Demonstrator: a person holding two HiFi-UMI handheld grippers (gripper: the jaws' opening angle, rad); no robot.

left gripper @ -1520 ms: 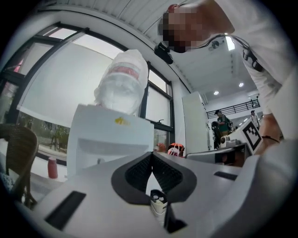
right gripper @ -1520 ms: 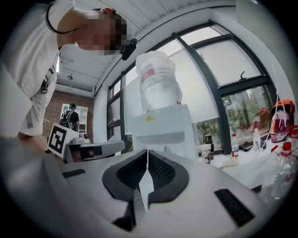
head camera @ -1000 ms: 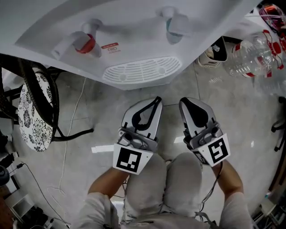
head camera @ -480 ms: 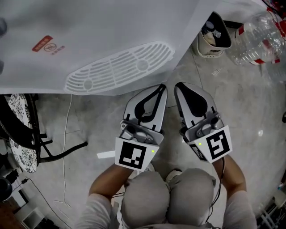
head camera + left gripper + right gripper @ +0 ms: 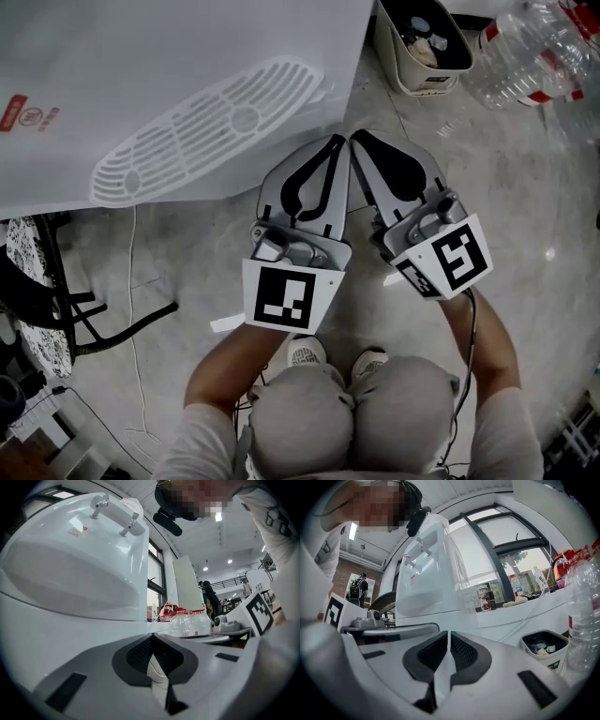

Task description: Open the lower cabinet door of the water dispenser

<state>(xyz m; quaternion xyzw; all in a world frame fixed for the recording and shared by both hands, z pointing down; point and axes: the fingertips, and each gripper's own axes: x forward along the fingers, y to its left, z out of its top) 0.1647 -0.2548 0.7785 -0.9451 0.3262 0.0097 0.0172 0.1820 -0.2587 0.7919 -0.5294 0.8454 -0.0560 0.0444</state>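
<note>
The white water dispenser (image 5: 169, 66) fills the head view's top left, with its drip grille (image 5: 202, 127) facing up. Its lower cabinet door is hidden under the overhang there. In the left gripper view the dispenser's front (image 5: 56, 620) looms close on the left, two taps (image 5: 115, 513) high above. My left gripper (image 5: 335, 142) and right gripper (image 5: 355, 139) hover side by side over the floor beside the dispenser's right corner, both shut with nothing held. Each points level: the left gripper (image 5: 151, 637) along the white front, the right gripper (image 5: 448, 633) just right of the dispenser (image 5: 431, 573).
A small bin (image 5: 422, 37) with odds and ends stands on the floor ahead, with clear plastic bottles (image 5: 530, 42) to its right. A black chair with a patterned seat (image 5: 28, 281) sits at the left, and a thin cable (image 5: 136, 356) trails over the floor.
Both grippers have sunk and come closer to the dispenser and to each other. The taps have slid out of the head view's top; the bin now shows more fully.
</note>
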